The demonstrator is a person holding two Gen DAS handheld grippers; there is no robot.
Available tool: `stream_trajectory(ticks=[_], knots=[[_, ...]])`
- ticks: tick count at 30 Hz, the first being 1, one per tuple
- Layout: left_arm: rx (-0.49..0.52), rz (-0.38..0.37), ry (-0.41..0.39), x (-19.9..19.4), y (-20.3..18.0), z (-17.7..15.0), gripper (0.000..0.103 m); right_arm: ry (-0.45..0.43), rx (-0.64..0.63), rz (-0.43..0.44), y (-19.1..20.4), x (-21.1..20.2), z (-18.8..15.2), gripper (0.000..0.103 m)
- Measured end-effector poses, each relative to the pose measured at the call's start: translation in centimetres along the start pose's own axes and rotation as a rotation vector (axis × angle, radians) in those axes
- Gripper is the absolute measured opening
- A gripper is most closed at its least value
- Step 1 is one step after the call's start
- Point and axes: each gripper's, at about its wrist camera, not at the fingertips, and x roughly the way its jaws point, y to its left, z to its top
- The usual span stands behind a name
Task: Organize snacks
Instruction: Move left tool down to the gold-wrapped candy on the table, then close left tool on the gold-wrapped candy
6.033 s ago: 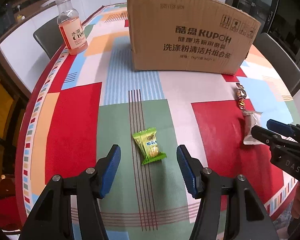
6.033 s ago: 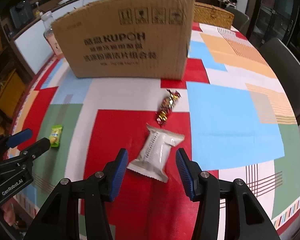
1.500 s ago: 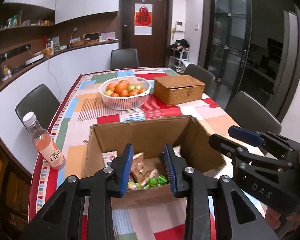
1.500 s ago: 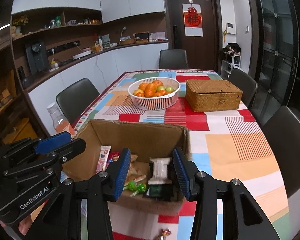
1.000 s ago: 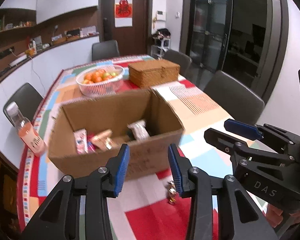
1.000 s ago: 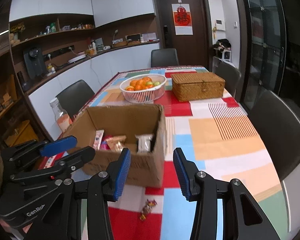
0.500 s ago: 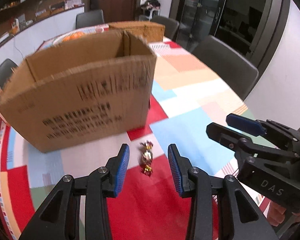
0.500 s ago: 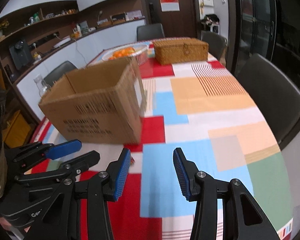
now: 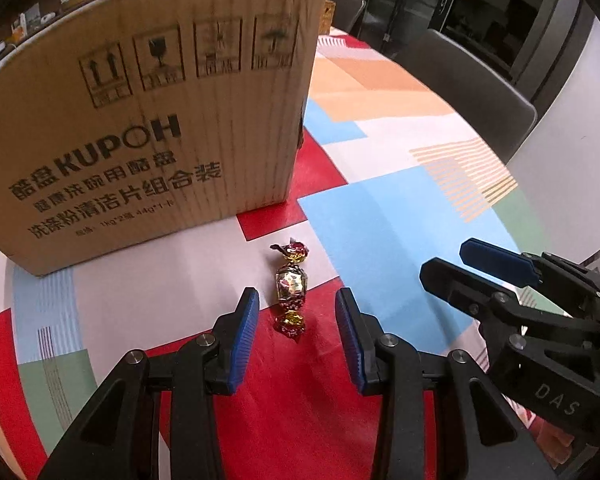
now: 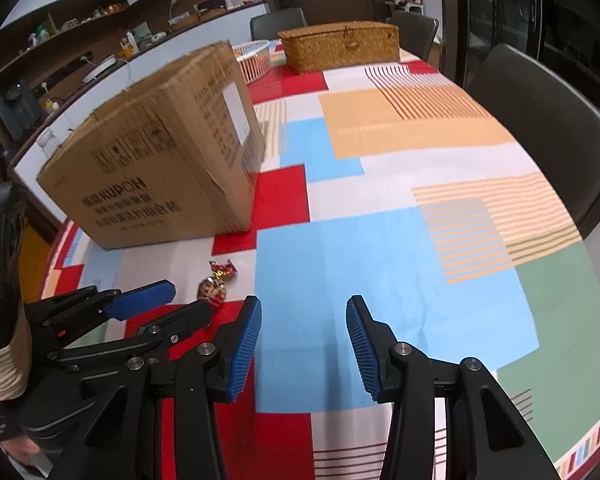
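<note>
A red and gold foil-wrapped candy (image 9: pixel 291 286) lies on the patterned tablecloth just in front of the brown cardboard box (image 9: pixel 148 112). My left gripper (image 9: pixel 296 324) is open, low over the table, with the candy between and just beyond its blue fingertips. The candy also shows in the right wrist view (image 10: pixel 214 286), beside the left gripper's fingers (image 10: pixel 140 304). My right gripper (image 10: pixel 303 344) is open and empty over a blue patch of cloth, to the right of the left one. The box (image 10: pixel 160 160) stands behind, its inside hidden.
A wicker basket (image 10: pixel 340 46) and a white fruit basket (image 10: pixel 254 58) stand at the far end of the table. Dark chairs (image 10: pixel 540 120) line the right side. The table's near edge (image 10: pixel 580 456) runs close under my right gripper.
Both grippers have come down from over the box to the table in front of it. The left gripper has closed in on the foil candy, which now sits between its fingertips.
</note>
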Motion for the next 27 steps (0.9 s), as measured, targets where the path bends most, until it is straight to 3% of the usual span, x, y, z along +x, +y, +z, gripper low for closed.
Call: stream_trajectory(ticks=[18,27], knots=[[0.012,0.013,0.041,2.4,0.0,0.7,0.019,0.056,0.029,-0.010,-1.1,2.4,-0.5,0.045],[0.003,0.006,0.004,0.8,0.2,0.5,0.019,0.047,0.017,-0.012,-0.7,1.8,-0.2,0.045]])
